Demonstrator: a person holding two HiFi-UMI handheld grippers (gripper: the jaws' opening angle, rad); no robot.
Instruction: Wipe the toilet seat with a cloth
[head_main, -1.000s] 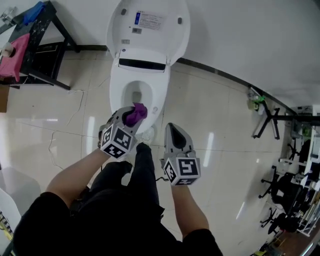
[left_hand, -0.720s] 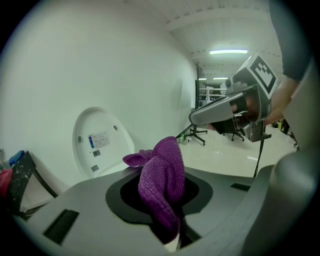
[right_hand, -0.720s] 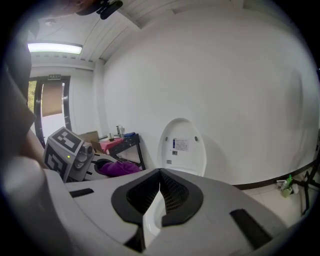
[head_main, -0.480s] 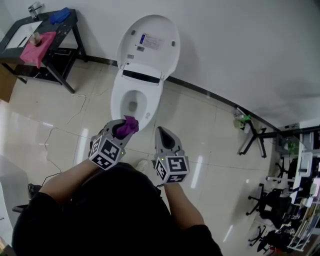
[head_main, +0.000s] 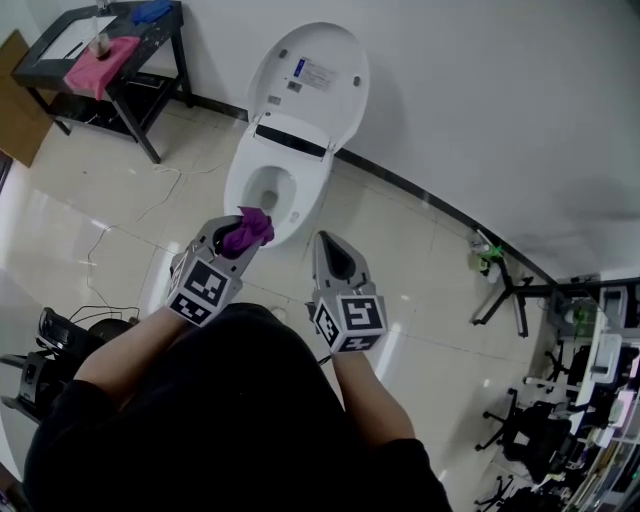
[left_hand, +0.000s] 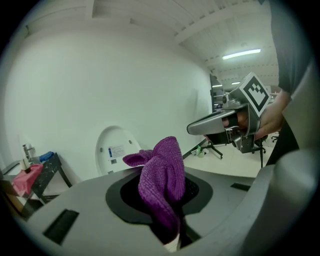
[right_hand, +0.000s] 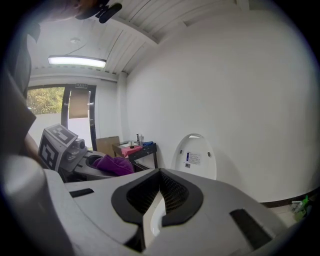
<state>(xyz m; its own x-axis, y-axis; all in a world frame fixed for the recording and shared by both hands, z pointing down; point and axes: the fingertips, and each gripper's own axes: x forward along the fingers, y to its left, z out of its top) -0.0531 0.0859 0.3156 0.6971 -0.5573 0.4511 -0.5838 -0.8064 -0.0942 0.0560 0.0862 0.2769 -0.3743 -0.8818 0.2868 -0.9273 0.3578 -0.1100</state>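
Left gripper (left_hand: 172, 239): jaws clamping the bottom of a purple cloth (left_hand: 161, 177), its bunched upper part standing up above the pads. Right gripper (right_hand: 160, 175): jaws resting together, carrying nothing, hanging just beside the left one. Toilet seat (head_main: 243, 180): lying ahead of and below both sets of jaw tips, apart from the cloth, with the lid (head_main: 312, 75) standing raised behind it. Progress, as judged: cloth in hand but not touching the seat; no wiping is happening, and the approach and the strokes appear to be remaining.
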